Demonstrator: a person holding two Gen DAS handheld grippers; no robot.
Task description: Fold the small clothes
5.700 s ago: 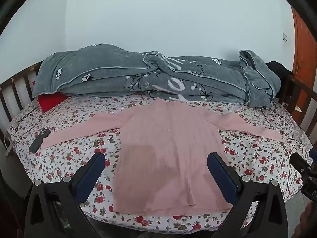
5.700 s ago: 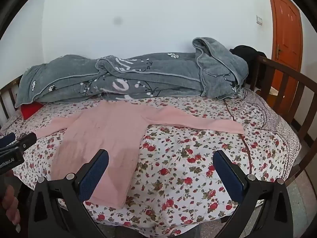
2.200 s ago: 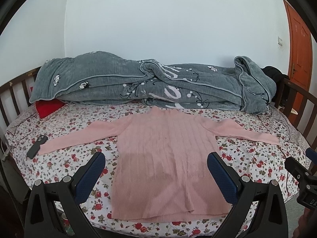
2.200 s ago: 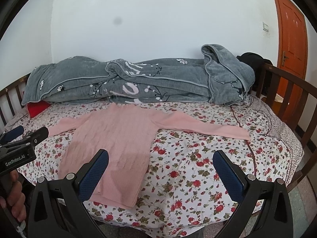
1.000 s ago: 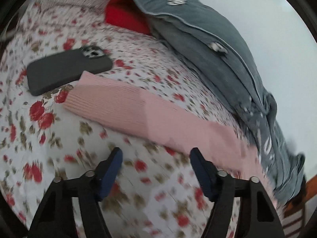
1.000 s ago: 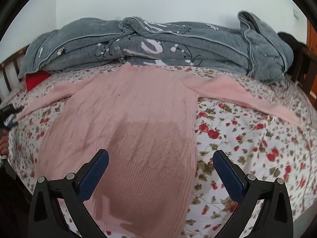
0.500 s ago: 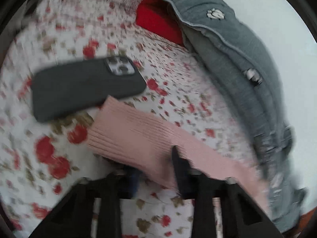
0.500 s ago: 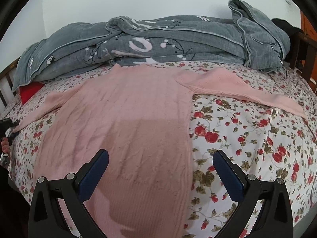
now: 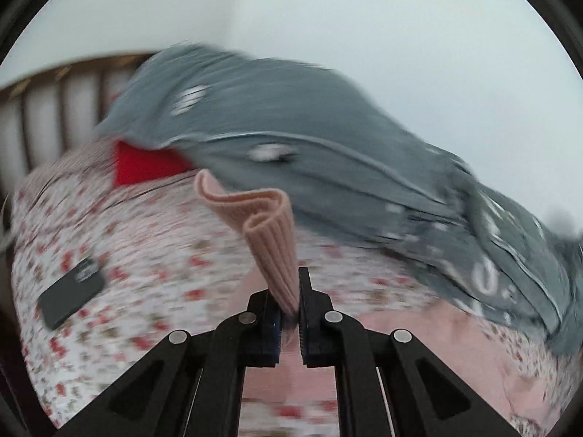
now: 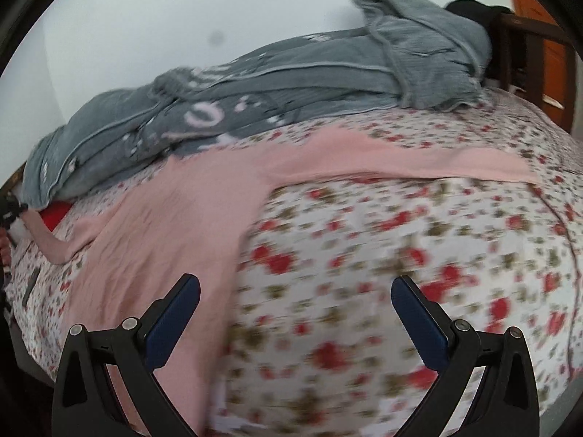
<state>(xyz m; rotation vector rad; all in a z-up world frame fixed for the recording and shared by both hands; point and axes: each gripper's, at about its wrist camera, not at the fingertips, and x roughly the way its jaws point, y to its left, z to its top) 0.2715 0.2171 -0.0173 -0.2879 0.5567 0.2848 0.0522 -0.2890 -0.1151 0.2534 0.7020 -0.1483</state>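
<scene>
Your left gripper point(image 9: 289, 300) had its jaws pinched tight on the cuff of the pink sweater's sleeve point(image 9: 269, 233), the ribbed end curling up above the fingers and clear of the floral bedsheet point(image 9: 153, 255). Your right gripper point(image 10: 295, 313) stood wide, nothing between its blue pads, hovering over the sheet just beside the sweater's right edge. The pink sweater point(image 10: 175, 218) lay flat across the bed, its other sleeve stretched out toward the right.

Both views were smeared by motion, so the sheet's print and the blanket's markings were hard to read. The sweater's hem was cut off behind your right gripper's frame.

A dark phone point(image 9: 71, 296) lay on the sheet at the left, apart from the lifted sleeve. A red cushion point(image 9: 145, 165) showed under the grey blanket point(image 9: 328, 153) heaped along the far side, beside the wooden rail point(image 9: 47, 109). An orange door point(image 10: 554, 54) stood at the far right.
</scene>
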